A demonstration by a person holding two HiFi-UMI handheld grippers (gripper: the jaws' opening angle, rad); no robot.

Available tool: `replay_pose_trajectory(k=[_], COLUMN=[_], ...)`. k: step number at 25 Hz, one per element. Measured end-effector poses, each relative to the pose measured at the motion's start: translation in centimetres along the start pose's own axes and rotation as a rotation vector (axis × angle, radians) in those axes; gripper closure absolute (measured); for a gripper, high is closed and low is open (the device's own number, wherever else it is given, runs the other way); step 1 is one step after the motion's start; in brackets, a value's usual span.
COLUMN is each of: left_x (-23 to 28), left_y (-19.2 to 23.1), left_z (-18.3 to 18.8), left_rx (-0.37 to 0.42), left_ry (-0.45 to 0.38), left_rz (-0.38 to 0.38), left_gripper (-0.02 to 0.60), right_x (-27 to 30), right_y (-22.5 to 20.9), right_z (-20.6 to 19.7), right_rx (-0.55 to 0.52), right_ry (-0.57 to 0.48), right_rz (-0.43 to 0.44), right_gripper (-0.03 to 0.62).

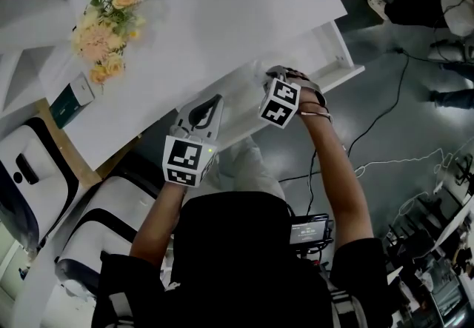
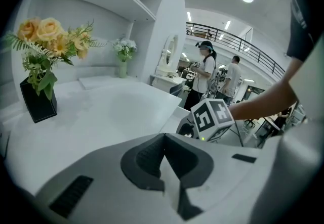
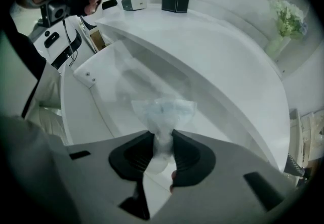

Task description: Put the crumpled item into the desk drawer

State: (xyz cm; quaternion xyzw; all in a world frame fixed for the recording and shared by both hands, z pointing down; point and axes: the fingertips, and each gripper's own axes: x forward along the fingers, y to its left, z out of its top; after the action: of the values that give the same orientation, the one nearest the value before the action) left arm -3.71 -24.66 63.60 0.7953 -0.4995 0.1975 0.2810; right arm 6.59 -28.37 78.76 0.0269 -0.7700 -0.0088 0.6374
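The crumpled item [image 3: 164, 114] is a wad of clear, whitish plastic. My right gripper [image 3: 162, 144] is shut on its lower end, and its bunched top sticks out past the fingertips. It hangs over the open white desk drawer [image 3: 109, 89]. In the head view the right gripper [image 1: 275, 76] is at the pulled-out drawer [image 1: 337, 60] under the desk edge, and the item is hidden there. My left gripper [image 1: 205, 113] hovers beside it at the desk's front edge. In its own view the left gripper [image 2: 164, 139] is shut with nothing in it, and the right gripper's marker cube [image 2: 212, 117] shows ahead.
A bouquet in a black vase [image 1: 104, 23] stands on the white desk [image 1: 222, 15], with a dark green box [image 1: 70, 101] close by. A small vase of pale flowers [image 2: 123, 53] sits further back. White and black chairs [image 1: 29, 171] stand left. Cables [image 1: 385, 134] lie on the floor. People [image 2: 205, 74] stand behind.
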Motion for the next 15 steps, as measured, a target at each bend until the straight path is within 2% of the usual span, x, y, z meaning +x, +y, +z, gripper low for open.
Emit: replay_pose_trajectory(k=[15], left_x=[0.8], left_y=[0.8], left_z=[-1.6], left_rx=[-0.026], left_ry=[0.024], left_rz=[0.02], left_gripper=[0.575], right_x=[3.2], right_y=[0.9], right_z=[-0.8], right_rx=[-0.027], right_ry=[0.062], right_rz=[0.062], right_gripper=[0.507])
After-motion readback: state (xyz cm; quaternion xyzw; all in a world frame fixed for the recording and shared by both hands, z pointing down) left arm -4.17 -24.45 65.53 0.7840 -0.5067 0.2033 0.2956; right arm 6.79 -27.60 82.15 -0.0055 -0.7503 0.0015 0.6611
